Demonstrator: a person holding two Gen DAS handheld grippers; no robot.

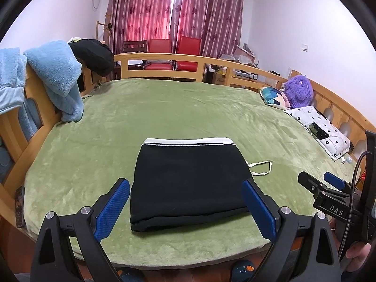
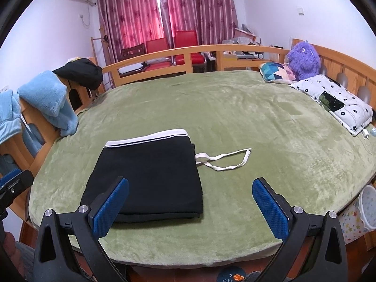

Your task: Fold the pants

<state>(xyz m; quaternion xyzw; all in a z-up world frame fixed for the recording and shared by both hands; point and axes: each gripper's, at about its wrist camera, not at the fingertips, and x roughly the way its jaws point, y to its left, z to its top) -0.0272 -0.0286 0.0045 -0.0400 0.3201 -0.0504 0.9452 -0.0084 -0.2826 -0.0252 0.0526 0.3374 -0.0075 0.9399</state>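
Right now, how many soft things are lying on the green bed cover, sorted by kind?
Folded black pants: 1
Pillows: 2, a patterned pillow and a white flowered pillow
Purple plush toy: 1
Total: 4
The pants' white drawstring trails out beside them and is not counted apart.

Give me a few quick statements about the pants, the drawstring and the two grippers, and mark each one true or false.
1. The black pants lie folded into a compact rectangle on the green blanket. True.
2. The left gripper is clamped on the pants. False: its jaws stand open, holding nothing.
3. The white drawstring trails out from the pants onto the blanket. True.
4. The right gripper grips the drawstring. False: it is open and apart from the drawstring.
5. The white waistband is on the far edge of the pants. True.
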